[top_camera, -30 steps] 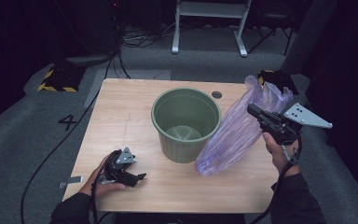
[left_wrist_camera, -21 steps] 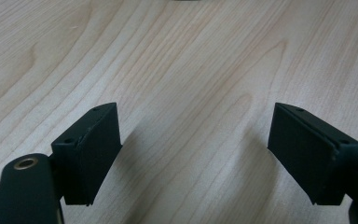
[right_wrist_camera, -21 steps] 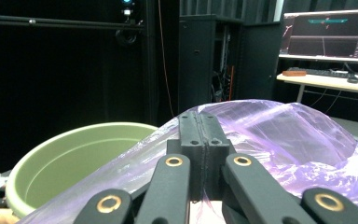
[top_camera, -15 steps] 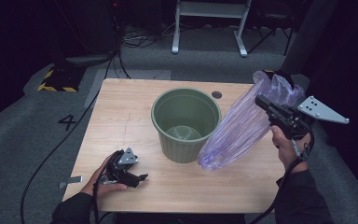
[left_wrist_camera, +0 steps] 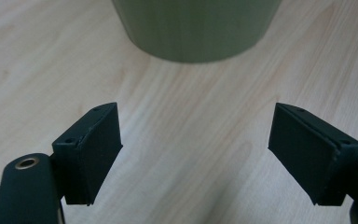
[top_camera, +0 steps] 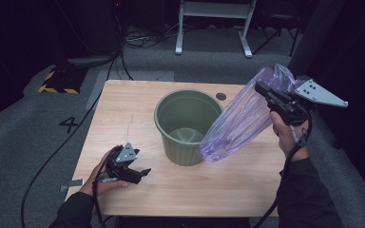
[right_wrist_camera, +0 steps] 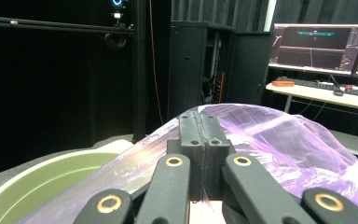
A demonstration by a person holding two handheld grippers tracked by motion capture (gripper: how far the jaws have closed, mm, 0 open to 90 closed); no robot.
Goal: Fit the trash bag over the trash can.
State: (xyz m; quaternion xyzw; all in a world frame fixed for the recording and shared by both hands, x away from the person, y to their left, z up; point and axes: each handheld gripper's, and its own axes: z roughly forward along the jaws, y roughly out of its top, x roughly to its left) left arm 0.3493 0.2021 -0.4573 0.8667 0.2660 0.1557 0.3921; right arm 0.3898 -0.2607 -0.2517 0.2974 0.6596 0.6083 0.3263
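Note:
A green plastic bin point(top_camera: 187, 124) stands upright in the middle of the wooden table point(top_camera: 123, 109). My right gripper point(top_camera: 260, 89) is raised at the right, shut on the top of a translucent purple bag point(top_camera: 240, 121) that hangs slanting down against the bin's right side. In the right gripper view the jaws meet at my right gripper point(right_wrist_camera: 200, 122) with the purple bag point(right_wrist_camera: 279, 140) film pinched between them, the bin's rim point(right_wrist_camera: 51, 182) below left. My left gripper point(top_camera: 141, 173) sits low at the table's front left, open and empty. Seen from my left gripper point(left_wrist_camera: 196, 154), the bin's base point(left_wrist_camera: 196, 28) lies ahead.
A small round hole point(top_camera: 221, 96) marks the table behind the bin. Cables point(top_camera: 52, 161) run over the grey floor at the left, where a painted "4" point(top_camera: 69, 124) shows. A white frame point(top_camera: 214, 26) stands behind the table. Monitors point(right_wrist_camera: 317, 44) glow at the back in the right gripper view.
My right gripper has lifted the purple bag higher and a little to the right, pulling its lower end up along the bin's side. My left gripper has barely shifted.

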